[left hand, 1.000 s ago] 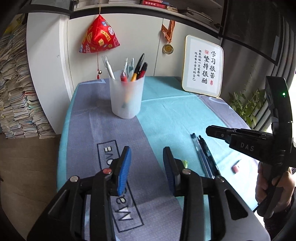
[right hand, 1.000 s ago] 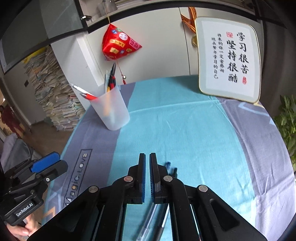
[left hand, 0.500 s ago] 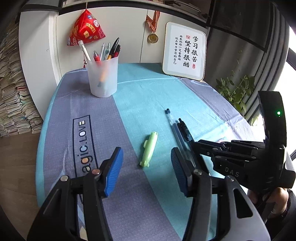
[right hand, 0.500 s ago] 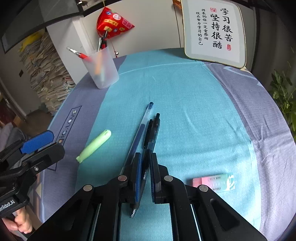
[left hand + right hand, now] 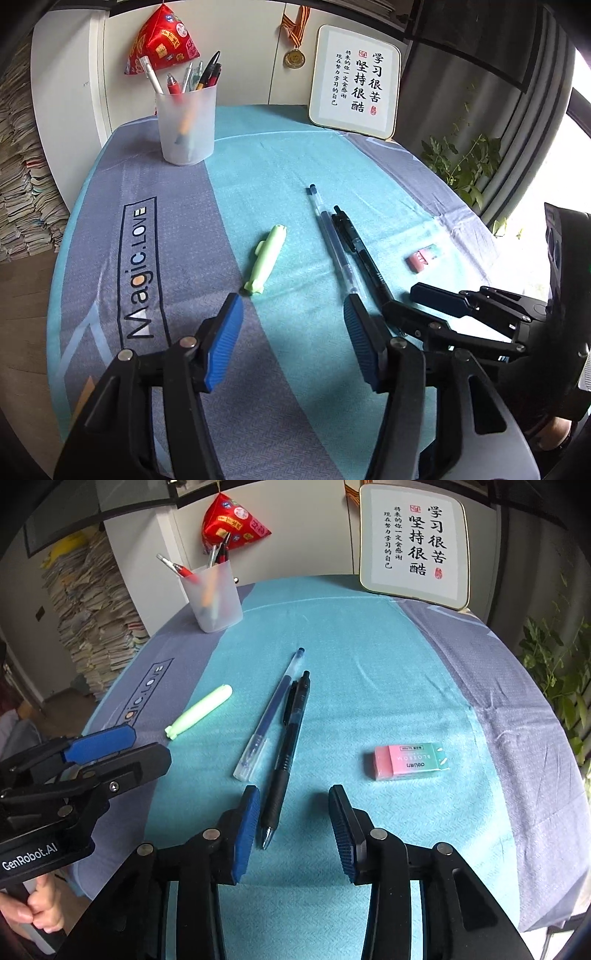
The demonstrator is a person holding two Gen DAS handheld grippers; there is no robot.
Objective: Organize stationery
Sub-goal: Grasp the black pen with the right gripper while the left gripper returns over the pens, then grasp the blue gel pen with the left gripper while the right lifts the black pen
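Table: cloth [image 5: 369, 657] holds cup [image 5: 212, 598], pens, eraser [image 5: 408, 760].
Right gripper [image 5: 293, 821]: opening, empty; straddle black pen [image 5: 286, 753] mid-barrel (not tip).
Left gripper [image 5: 291, 339]: opening, empty; take highlighter [image 5: 266, 260].

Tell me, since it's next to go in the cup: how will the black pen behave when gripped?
The black pen looks stiff and light. Its round barrel may roll on the cloth if nudged. The rubbery-looking grip section near its tip should resist slipping.

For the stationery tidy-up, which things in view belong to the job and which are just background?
Job: green highlighter, blue pen, black pen, eraser, pen cup already holding pens.

Background: framed calligraphy, red hanging ornament, medal, plant, paper stacks, tablecloth.
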